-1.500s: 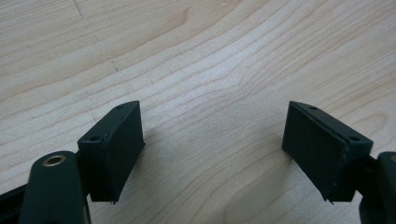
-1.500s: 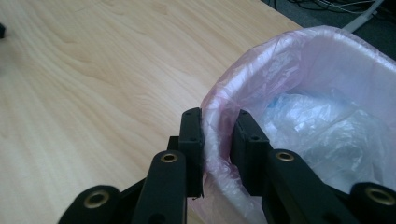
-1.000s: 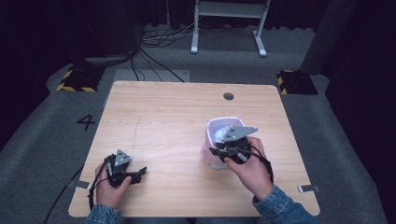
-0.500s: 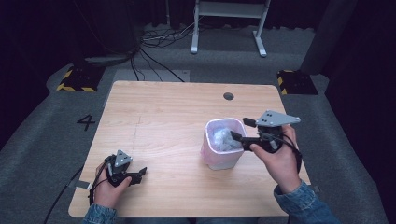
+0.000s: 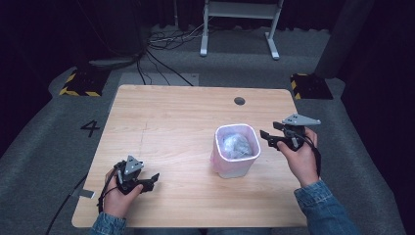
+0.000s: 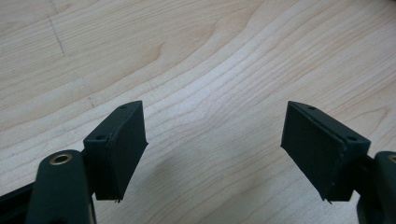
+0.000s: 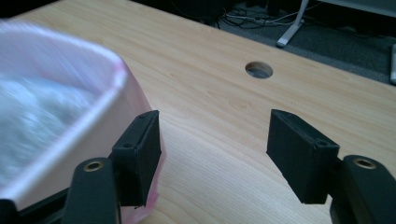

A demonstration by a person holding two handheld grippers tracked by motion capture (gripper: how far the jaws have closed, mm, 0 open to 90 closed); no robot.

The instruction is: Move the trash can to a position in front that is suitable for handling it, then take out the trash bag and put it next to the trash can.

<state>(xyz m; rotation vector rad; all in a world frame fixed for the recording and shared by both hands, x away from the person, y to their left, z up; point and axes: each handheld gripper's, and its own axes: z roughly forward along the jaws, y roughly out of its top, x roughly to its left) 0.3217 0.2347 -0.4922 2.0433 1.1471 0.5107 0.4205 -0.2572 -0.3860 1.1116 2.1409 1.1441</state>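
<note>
pink bin [image 5: 236,156] standing mid-table with crumpled clear plastic [image 5: 235,145] inside. right gripper [image 5: 271,137] just beside its rim, jaws wide, nothing between. left gripper [image 5: 149,180] wide, empty, well apart. risk: careless swing clipping rim, tipping the light bin.

We see a light wooden tabletop [image 5: 176,122] with 1 round hole [image 5: 239,101] near its upper edge; a pink bin [image 5: 236,150] stands right of centre.

right gripper [image 5: 268,137] off the pink bin [image 5: 236,156], now just beside it, jaws just opened, nothing between them
</note>
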